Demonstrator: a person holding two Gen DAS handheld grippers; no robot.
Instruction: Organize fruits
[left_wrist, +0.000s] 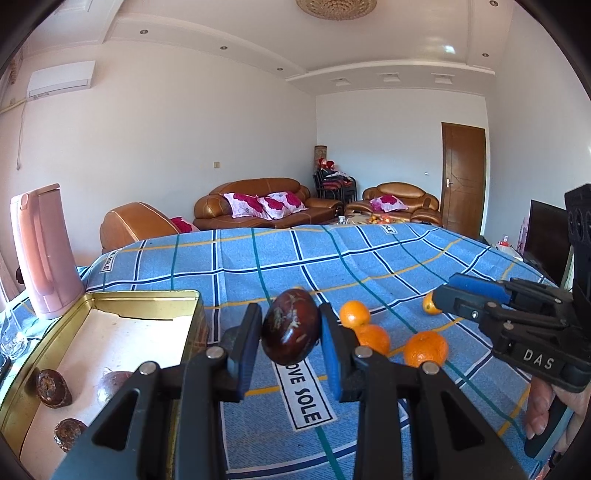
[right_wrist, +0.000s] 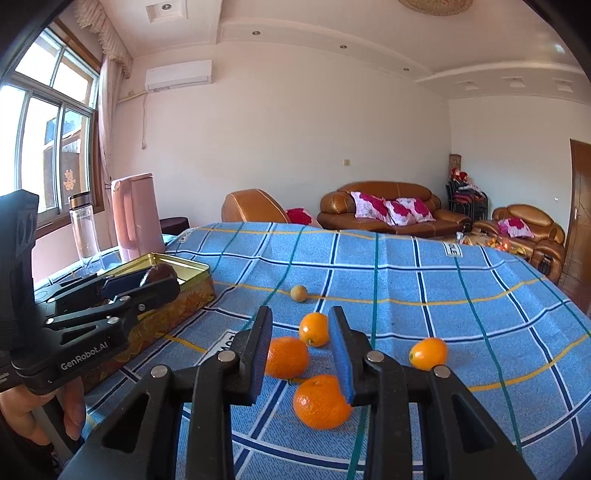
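Black gripper arms fill the bottom of both wrist views. Our left gripper (left_wrist: 291, 334) has its blue pads clamped on a dark brown passion fruit (left_wrist: 291, 328), held in the air beside the right wall of the gold tin (left_wrist: 147, 295) — that tin sits at the left edge of the table, on the blue checked cloth (left_wrist: 369, 258), and we count three more dark fruits (left_wrist: 51, 387) lying inside it. Our right gripper (right_wrist: 301, 354) has its fingers pulled narrow with nothing between them, hovering over a cluster of four oranges (right_wrist: 321, 402) out on the cloth. One small tan fruit (right_wrist: 298, 293) lies apart, farther toward the far edge — we can't tell what kind it is.
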